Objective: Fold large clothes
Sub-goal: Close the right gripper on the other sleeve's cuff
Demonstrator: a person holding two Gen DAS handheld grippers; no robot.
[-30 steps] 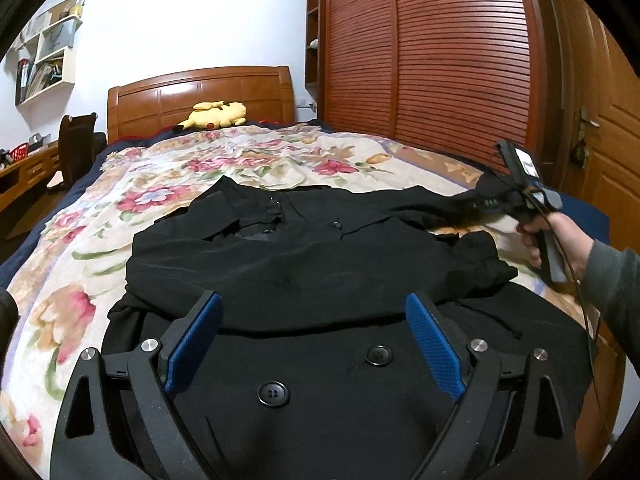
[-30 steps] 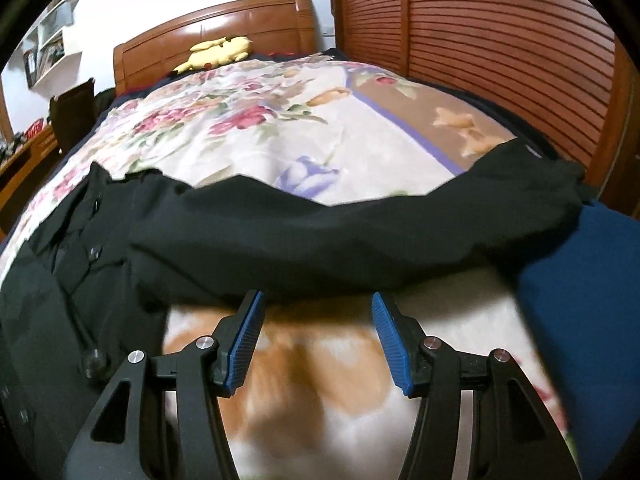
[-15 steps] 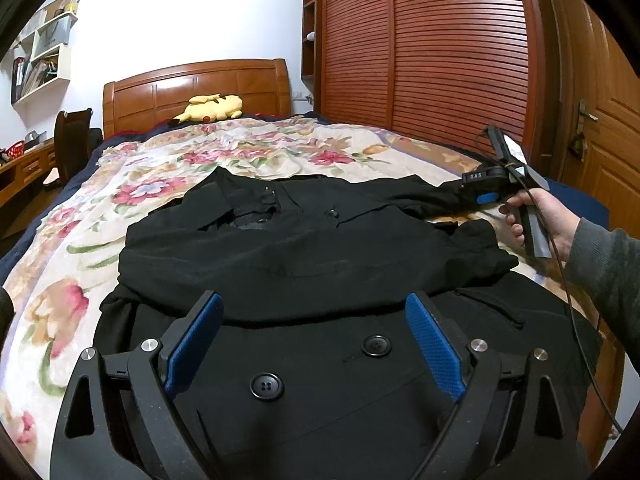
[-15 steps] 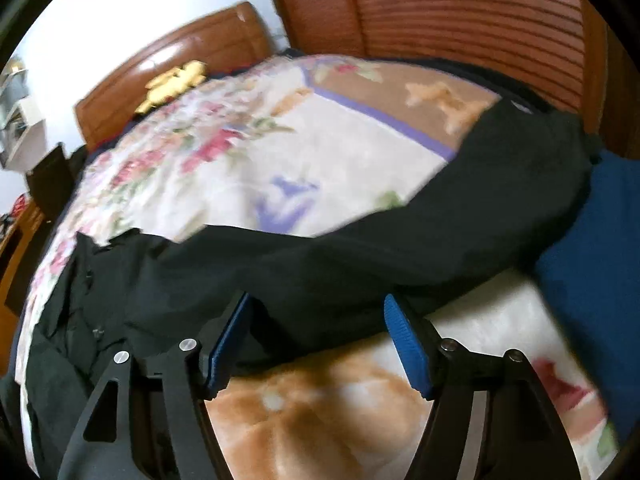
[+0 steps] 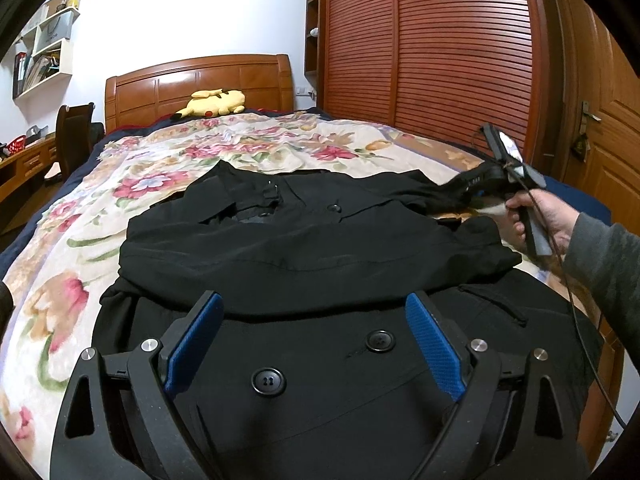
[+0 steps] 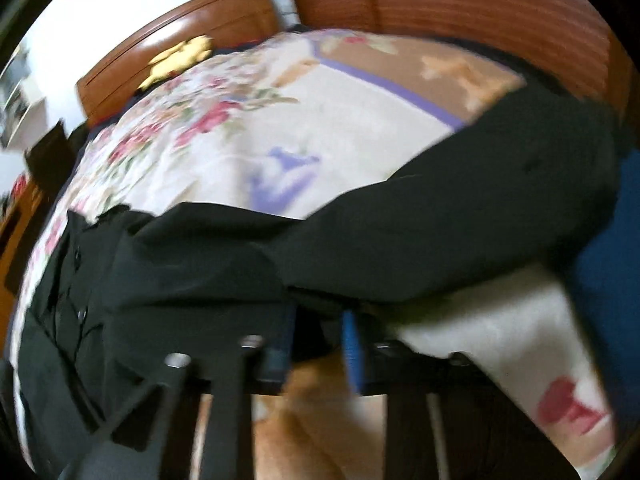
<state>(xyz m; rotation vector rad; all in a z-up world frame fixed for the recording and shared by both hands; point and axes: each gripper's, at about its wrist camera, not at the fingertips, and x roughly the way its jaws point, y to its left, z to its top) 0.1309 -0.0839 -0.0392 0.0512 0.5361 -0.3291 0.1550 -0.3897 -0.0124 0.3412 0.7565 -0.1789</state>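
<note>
A black coat lies flat on the floral bedspread, collar toward the headboard, one sleeve folded across its chest. My left gripper is open and empty, hovering over the coat's lower front by two buttons. My right gripper has its blue pads nearly together on the near edge of the other black sleeve, which stretches toward the right bed edge. The right gripper also shows in the left wrist view, held by a hand at the coat's right shoulder.
A yellow plush toy lies by the wooden headboard. A slatted wooden wardrobe and a door stand close along the bed's right side. A chair and desk are at the left. A blue sheet shows at the right bed edge.
My right gripper moved forward onto the sleeve and closed its fingers from wide open to nearly together on the fabric edge. My left gripper stayed open over the coat's lower front.
</note>
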